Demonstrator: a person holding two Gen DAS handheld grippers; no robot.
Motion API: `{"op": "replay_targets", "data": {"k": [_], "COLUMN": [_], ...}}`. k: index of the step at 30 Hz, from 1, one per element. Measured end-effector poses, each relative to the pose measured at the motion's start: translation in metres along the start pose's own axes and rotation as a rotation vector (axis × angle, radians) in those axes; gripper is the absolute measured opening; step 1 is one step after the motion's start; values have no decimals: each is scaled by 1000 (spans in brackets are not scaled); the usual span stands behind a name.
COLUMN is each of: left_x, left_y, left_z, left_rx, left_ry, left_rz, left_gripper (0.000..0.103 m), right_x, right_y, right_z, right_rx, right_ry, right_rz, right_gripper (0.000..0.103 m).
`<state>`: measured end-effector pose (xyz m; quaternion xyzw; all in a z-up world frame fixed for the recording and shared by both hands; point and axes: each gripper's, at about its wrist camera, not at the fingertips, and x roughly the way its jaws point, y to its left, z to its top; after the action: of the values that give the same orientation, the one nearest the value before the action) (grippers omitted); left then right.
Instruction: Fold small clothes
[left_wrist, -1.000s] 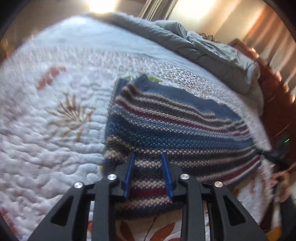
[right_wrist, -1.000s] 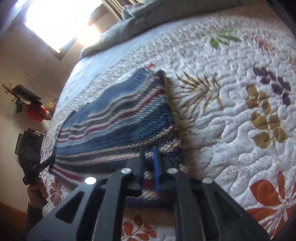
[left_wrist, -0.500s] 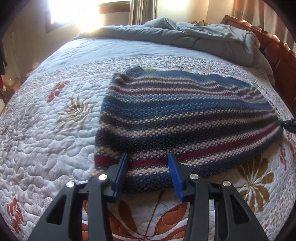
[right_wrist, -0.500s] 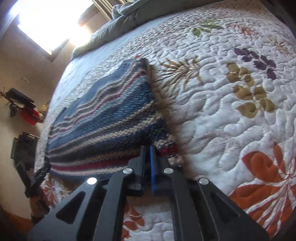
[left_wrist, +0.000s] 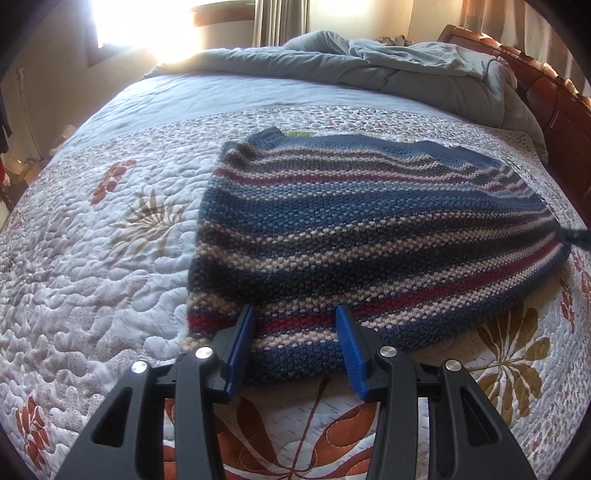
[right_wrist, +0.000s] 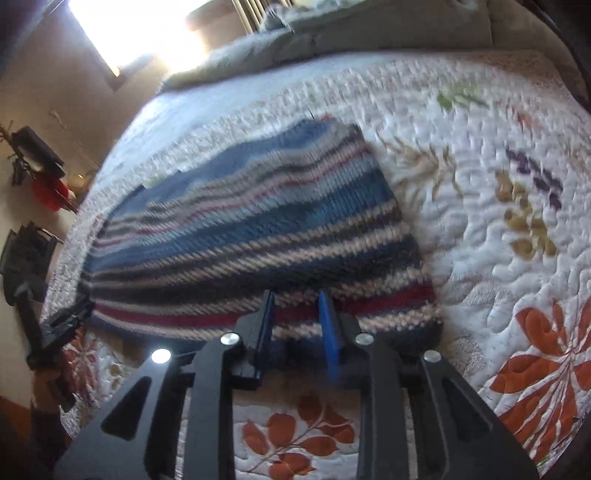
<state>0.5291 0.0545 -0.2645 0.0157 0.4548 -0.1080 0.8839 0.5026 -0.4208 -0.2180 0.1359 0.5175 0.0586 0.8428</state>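
Half a second back the right gripper was pinched nearly closed at the near right corner of the striped blue, cream and red knitted sweater; now its blue pads stand apart with nothing between them, hanging over the sweater's near edge. Motion blur smears the right wrist view. Since that earlier frame the left gripper has spread a little wider, and it too grips nothing, poised over the near left hem. The sweater lies folded flat in the middle of the white quilted bedspread printed with orange and brown leaves. Only the left wrist view shows the rumpled grey duvet bunched at the far end and the reddish wooden headboard on the right. Only the right wrist view shows a purple leaf print on the bedspread and dark objects against the beige wall, too blurred to identify.
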Motion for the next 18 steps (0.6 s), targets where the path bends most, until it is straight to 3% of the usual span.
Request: {"op": "replay_targets", "data": {"k": [3, 4, 6, 7, 10, 11, 15, 18], "left_x": [-7, -11, -26, -33, -53, -56, -44, -17], "left_y": [11, 15, 25, 31, 52, 60, 95, 111], "left_z": [2, 3, 6, 8, 21, 29, 65, 91], "left_rx": [-23, -33, -40, -41, -53, -68, -160, -241], "left_ry": [31, 37, 32, 33, -2, 0, 43, 112], "left_rz": [-33, -40, -67, -78, -24, -32, -154, -232], "left_gripper": [46, 47, 50, 54, 76, 77, 83, 85], "right_x": [2, -4, -22, -31, -40, -36, 11, 42], "right_y": [-11, -11, -6, 1, 39, 60, 150, 198], "right_z": [-1, 0, 0, -2, -7, -10, -24, -34], "right_rx": [8, 16, 29, 22, -39, -80, -227, -302], "right_ry": [3, -8, -60, -86, -104, -96, -20, -6], "right_rz": [-36, -41, -59, -53, 36, 63, 170, 180], "right_gripper": [5, 6, 25, 27, 27, 27, 27, 27]}}
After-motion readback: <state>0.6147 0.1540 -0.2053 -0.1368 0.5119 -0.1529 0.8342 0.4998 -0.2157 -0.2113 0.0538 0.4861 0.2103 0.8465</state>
